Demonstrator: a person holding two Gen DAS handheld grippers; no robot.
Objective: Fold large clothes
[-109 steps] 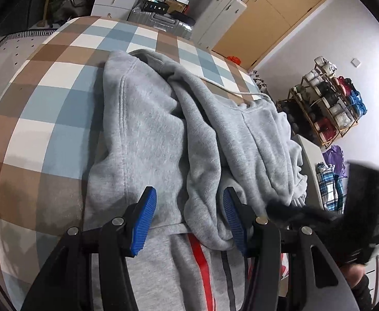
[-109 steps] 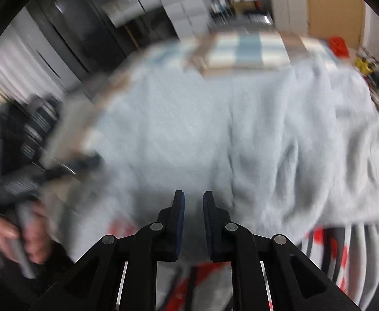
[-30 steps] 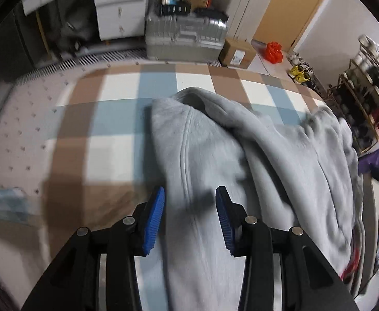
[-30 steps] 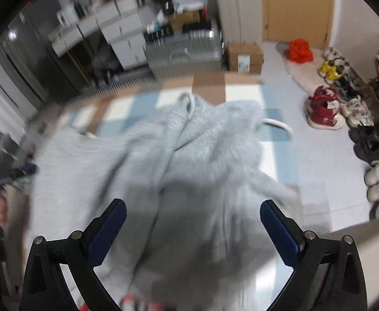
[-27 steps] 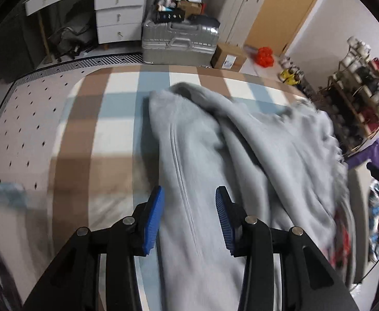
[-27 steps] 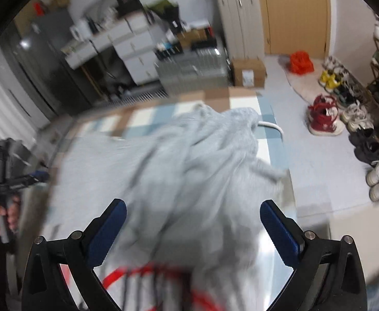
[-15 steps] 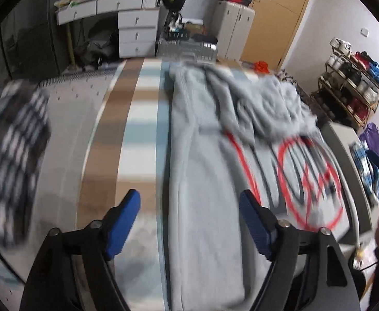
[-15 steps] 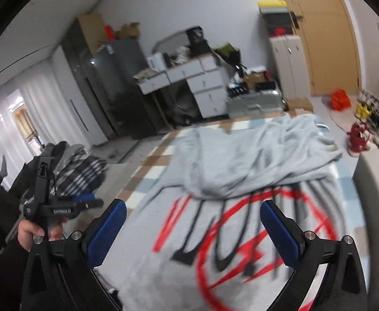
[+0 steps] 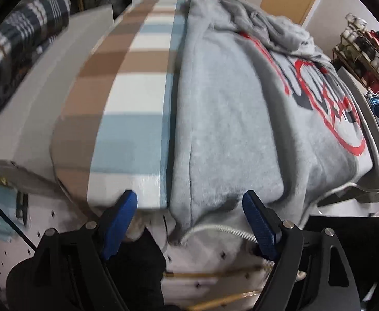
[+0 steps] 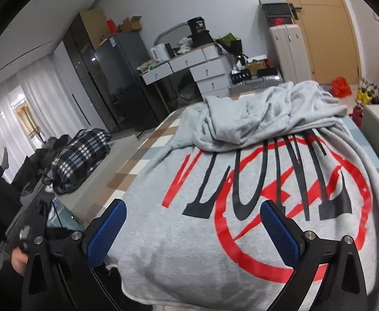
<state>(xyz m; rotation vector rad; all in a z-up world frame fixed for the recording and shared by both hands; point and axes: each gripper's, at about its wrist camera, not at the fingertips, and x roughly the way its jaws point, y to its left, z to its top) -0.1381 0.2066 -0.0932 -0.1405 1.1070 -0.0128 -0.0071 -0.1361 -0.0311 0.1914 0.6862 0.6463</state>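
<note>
The grey hoodie (image 9: pixel 230 119) lies flat on the checked blanket (image 9: pixel 127 96), its near hem hanging over the bed edge just ahead of the left gripper (image 9: pixel 189 223), whose 2 jaws have just been opening and now stand released, nothing pinched. Bare blanket lies beyond the left jaw. The right gripper (image 10: pixel 193 230) gapes wide above the printed chest, empty.

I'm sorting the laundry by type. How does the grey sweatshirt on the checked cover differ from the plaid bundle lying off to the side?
The grey sweatshirt is plain grey with a large red and black print; the plaid bundle is a dark and white check all over. The sweatshirt lies spread on the checked cover, its far part heaped in folds; the bundle is bunched up on a pale surface beside it. Both are soft fabric, and neither is held.
</note>
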